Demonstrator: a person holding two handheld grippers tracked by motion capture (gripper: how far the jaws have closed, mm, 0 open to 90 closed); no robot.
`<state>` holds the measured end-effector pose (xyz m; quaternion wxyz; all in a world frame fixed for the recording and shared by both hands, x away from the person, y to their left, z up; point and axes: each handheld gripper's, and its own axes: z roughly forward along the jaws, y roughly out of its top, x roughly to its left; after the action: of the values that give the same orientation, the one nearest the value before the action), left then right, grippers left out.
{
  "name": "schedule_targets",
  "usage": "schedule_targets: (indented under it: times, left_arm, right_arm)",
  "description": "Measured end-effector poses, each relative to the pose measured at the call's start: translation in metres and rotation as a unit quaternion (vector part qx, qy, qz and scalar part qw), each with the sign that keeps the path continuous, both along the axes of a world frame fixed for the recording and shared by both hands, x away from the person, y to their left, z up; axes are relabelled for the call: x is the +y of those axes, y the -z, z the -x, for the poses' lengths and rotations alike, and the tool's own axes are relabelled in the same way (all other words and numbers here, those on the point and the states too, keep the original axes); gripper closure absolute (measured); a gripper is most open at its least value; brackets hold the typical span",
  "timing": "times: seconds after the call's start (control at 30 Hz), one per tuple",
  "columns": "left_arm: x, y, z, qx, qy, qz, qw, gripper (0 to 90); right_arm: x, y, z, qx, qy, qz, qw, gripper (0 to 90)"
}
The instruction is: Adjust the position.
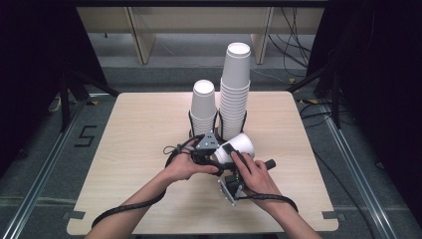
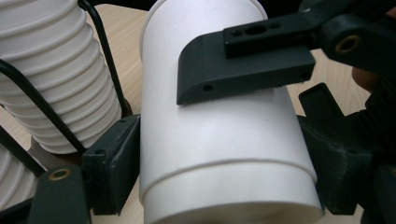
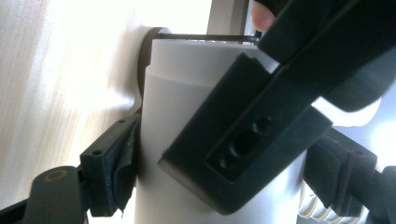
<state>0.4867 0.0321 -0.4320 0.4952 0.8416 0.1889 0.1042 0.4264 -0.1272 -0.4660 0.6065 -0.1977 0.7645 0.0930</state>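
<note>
Both the left tool (image 1: 215, 155) and right tool (image 1: 230, 153) clamp one white paper cup (image 1: 239, 147) mid-worktop, just before two cup stacks (image 1: 234, 94).

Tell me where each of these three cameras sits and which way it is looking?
High view: above the person's side, looking forward and down on the table; both forearms, left gripper and right gripper show.
Left gripper view: rides the left gripper, looking along its jaws clamping the white cup, cup stacks beside.
Right gripper view: rides the right gripper, jaws clamping that cup.
Shared: each gripper view shows the other gripper's jaw across the cup.
</note>
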Motion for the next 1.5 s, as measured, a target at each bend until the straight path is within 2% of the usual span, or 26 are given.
schedule_targets:
  times: [0.17,0.2,0.27,0.33,0.37,0.53,0.73,0.9,0.93,0.97,1.13,1.2,1.23,1.37,1.43,1.47,1.5]
  left_arm:
    - [0.0004,-0.0007,0.0001,-0.004,0.0,0.001,1.0,21.2]
    - [0.0005,-0.0006,0.0003,-0.005,0.001,0.001,1.0,21.3]
    - [0.0007,-0.0005,0.0006,-0.006,0.0,0.0,1.0,21.4]
    - [0.0003,0.0003,0.0009,-0.009,0.0,0.006,0.9999,21.6]
    - [0.0007,-0.0001,0.0011,-0.009,0.0,0.001,1.0,21.6]
    - [0.0004,0.0004,0.0015,-0.018,0.003,0.001,0.9998,21.9]
    - [-0.0004,0.0011,0.0014,-0.023,0.0,0.0,0.9997,22.0]
    - [0.0002,0.0017,0.001,-0.026,-0.003,0.001,0.9997,22.1]
    - [0.0003,0.002,0.0009,-0.027,-0.006,0.004,0.9996,22.2]
    - [0.0006,0.0021,0.0007,-0.029,-0.005,0.004,0.9996,22.4]
    - [0.0019,0.0019,0.0004,-0.029,-0.008,0.005,0.9995,22.4]
    - [0.0024,0.0016,0.0001,-0.033,-0.01,0.008,0.9994,22.5]
    - [0.0028,0.0015,-0.0001,-0.032,-0.009,0.007,0.9994,22.5]
    - [0.0034,0.0029,-0.0008,-0.032,-0.011,0.007,0.9994,22.4]
    - [0.0036,0.0037,-0.0012,-0.031,-0.014,0.011,0.9994,22.4]
    - [0.0037,0.0041,-0.0015,-0.033,-0.015,0.016,0.9992,22.4]
    - [0.0042,0.004,-0.0011,-0.031,-0.019,0.017,0.9992,22.4]
  right_arm:
    - [0.0001,-0.0015,0.0,0.0,0.003,0.002,1.0,19.4]
    - [-0.0002,-0.0004,-0.001,-0.002,-0.004,-0.007,1.0,19.3]
    - [-0.0003,-0.0012,-0.0018,-0.004,-0.009,-0.001,0.9999,19.1]
    - [0.0001,-0.0012,-0.0007,0.002,0.0,-0.001,1.0,18.9]
    - [0.0,-0.0003,-0.0013,-0.001,-0.004,-0.007,1.0,18.7]
    - [0.0005,0.0004,-0.0012,-0.005,-0.006,-0.006,0.9999,17.4]
    - [0.0015,-0.0011,-0.0005,0.002,0.004,-0.003,1.0,10.2]
    - [0.0009,0.0008,-0.0018,0.004,-0.002,-0.016,0.9999,4.3]
    - [0.0011,-0.0008,-0.0006,0.009,0.008,-0.003,0.9999,4.1]
    - [0.0007,0.0009,-0.0012,0.005,0.001,-0.012,0.9999,3.6]
    - [0.0001,0.0008,-0.0012,0.002,0.002,-0.015,0.9999,2.8]
    - [-0.0003,-0.0005,-0.001,0.004,0.006,-0.009,0.9999,2.5]
    - [0.0002,-0.0047,-0.0026,-0.009,-0.013,0.013,0.9998,2.2]
    - [-0.0013,-0.0035,-0.0019,-0.016,-0.016,0.004,0.9997,1.7]
    - [-0.0022,-0.0044,-0.0004,-0.01,-0.01,0.009,0.9999,1.6]
    - [-0.003,-0.0029,-0.001,-0.019,-0.019,-0.002,0.9996,1.7]
    - [-0.0037,-0.0036,-0.0006,-0.022,-0.021,0.004,0.9995,1.7]
